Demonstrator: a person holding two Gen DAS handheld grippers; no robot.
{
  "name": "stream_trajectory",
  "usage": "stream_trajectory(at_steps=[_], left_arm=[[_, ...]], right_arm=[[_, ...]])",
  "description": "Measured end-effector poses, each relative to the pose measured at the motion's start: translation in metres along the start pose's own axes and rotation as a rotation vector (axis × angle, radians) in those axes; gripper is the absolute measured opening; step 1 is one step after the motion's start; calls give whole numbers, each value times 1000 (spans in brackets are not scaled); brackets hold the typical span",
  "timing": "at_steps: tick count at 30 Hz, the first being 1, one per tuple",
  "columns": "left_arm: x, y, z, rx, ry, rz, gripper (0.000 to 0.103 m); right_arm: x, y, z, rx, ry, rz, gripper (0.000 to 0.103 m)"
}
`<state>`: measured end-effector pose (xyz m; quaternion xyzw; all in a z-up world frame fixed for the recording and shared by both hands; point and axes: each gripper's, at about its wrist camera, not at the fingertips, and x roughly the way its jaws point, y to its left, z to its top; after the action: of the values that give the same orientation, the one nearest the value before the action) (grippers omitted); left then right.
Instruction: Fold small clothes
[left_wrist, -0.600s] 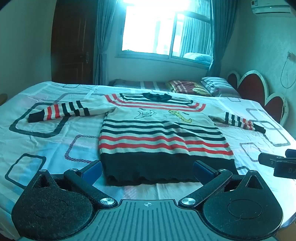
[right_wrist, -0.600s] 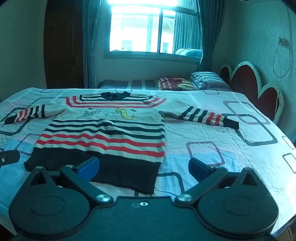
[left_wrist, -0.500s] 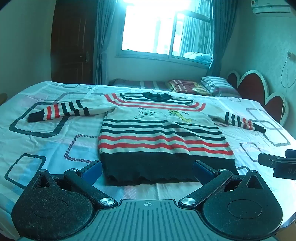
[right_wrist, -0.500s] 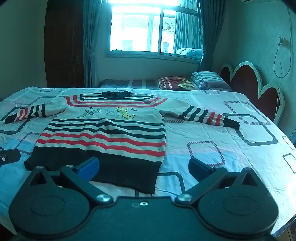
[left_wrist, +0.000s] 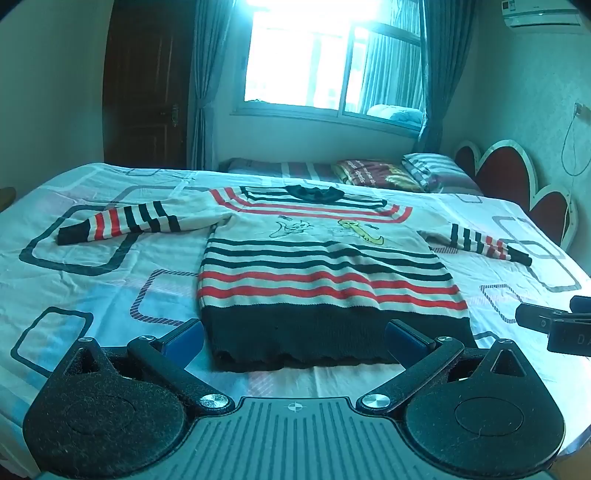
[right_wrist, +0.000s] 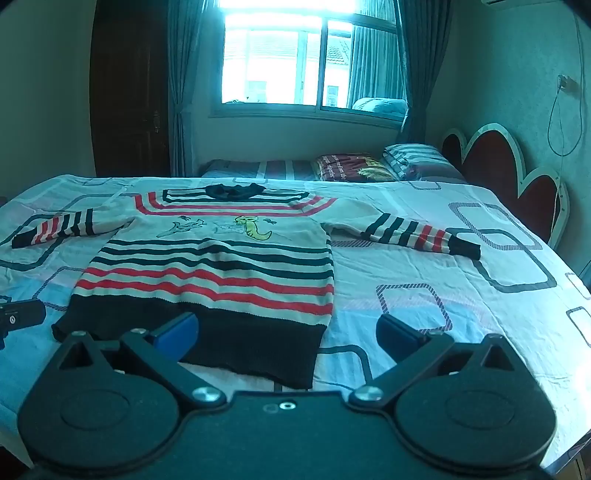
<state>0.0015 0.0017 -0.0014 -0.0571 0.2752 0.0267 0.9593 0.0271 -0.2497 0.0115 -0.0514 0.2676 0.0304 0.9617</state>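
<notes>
- So we've got the striped sweater (left_wrist: 325, 269) spread flat, front up, on the bed (left_wrist: 92, 280), both sleeves out to the sides and its dark hem toward us.
- Our left tongs (left_wrist: 295, 338) are spread wide, hovering just short of that hem, holding nothing.
- Our right tongs (right_wrist: 288, 332) are spread too, empty, over the hem's right corner; the left blue pad (right_wrist: 177, 330) sits above the dark band.
- Pillows (right_wrist: 413, 158) lie at the far end, under the window (right_wrist: 310, 62).
</notes>
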Motion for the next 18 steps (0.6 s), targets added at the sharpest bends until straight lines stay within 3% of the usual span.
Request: stream_trajectory(at_steps=[18], left_arm=[[-3, 1, 0, 9, -4, 0, 103]], right_arm=[[-1, 1, 1, 3, 2, 14, 102]])
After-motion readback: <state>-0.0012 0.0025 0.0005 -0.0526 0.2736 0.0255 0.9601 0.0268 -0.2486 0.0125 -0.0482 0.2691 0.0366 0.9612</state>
